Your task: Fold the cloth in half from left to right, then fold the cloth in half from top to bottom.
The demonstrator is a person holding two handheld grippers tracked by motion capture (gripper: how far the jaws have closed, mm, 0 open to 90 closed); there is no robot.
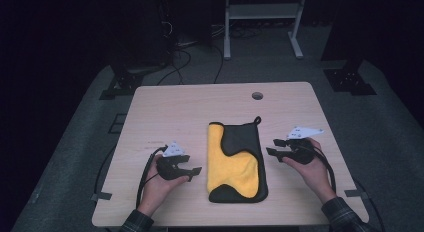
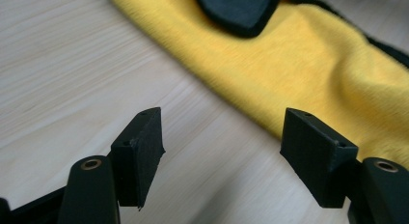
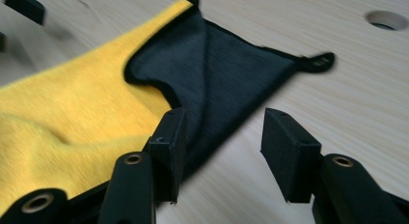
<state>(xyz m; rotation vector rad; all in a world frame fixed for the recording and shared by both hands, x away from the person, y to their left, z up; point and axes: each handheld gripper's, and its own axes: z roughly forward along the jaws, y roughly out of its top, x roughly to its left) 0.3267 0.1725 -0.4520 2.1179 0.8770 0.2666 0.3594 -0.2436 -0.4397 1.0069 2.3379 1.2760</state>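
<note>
A yellow and black microfibre cloth with a black bound edge [image 1: 235, 162] lies folded lengthwise near the middle of the pale wooden bench [image 1: 165, 107], between the two hands. It looks light, soft and limp: it would sag and drape once lifted, and a single pinch would likely let the layers slide apart. Its yellow pile is rumpled toward the near end, while a black flap is turned over at the far end, where a small black hanging loop [image 1: 257, 120] sticks out.

The left tongs [image 1: 192, 174] rest just beside the cloth's left edge, jaws spread wide and empty. The right tongs [image 1: 274, 146] sit just off its right edge, likewise wide and empty. The bound edges or corners seem the firmest places to pinch, one on each side.
</note>
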